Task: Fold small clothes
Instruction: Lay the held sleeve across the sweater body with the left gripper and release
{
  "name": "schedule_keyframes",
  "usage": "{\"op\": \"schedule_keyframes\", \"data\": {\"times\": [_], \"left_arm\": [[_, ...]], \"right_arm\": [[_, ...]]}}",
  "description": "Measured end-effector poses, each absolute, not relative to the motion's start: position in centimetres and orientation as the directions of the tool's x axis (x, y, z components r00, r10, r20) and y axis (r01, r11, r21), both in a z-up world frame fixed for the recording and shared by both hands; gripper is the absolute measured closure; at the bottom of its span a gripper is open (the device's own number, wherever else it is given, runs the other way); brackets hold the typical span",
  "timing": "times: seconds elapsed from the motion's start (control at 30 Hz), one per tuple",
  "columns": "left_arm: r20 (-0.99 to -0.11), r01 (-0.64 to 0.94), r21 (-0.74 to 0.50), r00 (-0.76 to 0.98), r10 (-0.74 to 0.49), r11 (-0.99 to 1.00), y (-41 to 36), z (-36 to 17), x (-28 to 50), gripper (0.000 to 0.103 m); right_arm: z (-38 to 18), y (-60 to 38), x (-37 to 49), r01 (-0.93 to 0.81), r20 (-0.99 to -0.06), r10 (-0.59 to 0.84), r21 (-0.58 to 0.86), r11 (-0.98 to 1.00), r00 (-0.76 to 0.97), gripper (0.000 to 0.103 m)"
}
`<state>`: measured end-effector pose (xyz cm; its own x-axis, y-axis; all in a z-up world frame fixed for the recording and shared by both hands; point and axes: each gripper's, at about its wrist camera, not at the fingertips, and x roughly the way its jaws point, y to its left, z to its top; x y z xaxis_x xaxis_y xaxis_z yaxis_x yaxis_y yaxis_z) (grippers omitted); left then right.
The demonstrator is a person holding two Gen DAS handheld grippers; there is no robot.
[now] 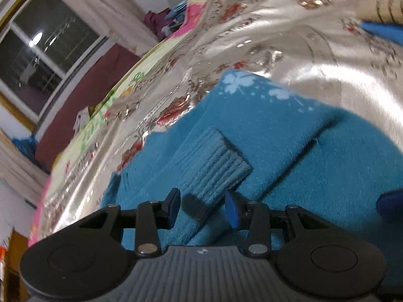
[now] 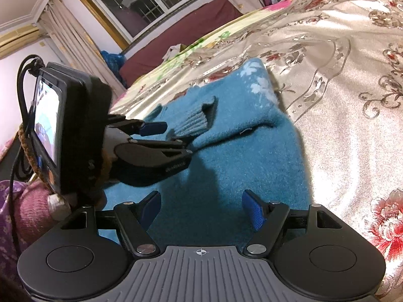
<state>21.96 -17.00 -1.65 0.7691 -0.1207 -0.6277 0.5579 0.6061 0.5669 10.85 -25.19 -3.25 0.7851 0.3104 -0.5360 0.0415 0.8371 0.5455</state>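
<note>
A small teal knitted sweater with pale butterfly prints lies on the shiny floral bedspread. A sleeve is folded across its body, its ribbed cuff lying on top. My left gripper is open, its blue pads on either side of the cuff's near end, not closed on it. In the right wrist view the sweater lies ahead, the cuff near the left gripper. My right gripper is open and empty, hovering over the sweater's near part.
The bedspread stretches to the right and far side. A pile of clothes sits at the bed's far end. A window and curtains stand beyond the bed. A blue thing shows at the left wrist view's right edge.
</note>
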Motion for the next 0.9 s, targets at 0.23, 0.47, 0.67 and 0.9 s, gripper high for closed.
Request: {"op": "schedule_keyframes", "data": {"times": [0.23,0.47,0.67,0.9], "left_arm": [[-0.639,0.536,0.474,0.755,-0.146,0.698,-16.9,-0.8,22.6,0.083],[-0.645,0.502,0.217,0.718,-0.263,0.837,-15.4,2.2,23.5,0.094],[-0.678,0.56,0.286,0.692,-0.249,0.778,-17.8,0.1,22.7,0.093],[-0.665,0.511,0.265,0.711,-0.228,0.818,-15.9,1.8,21.8,0.091]], "right_arm": [[-3.2,-25.4,10.9,0.045,-0.533,0.311,0.553,0.832,0.787,0.031],[-3.2,-25.6,10.5,0.058,-0.531,0.299,0.553,0.831,0.793,0.031],[-3.2,-25.3,10.4,0.057,-0.538,0.293,0.54,0.839,0.79,0.031],[-3.0,-25.5,10.6,0.053,-0.54,0.294,0.537,0.842,0.789,0.031]]}}
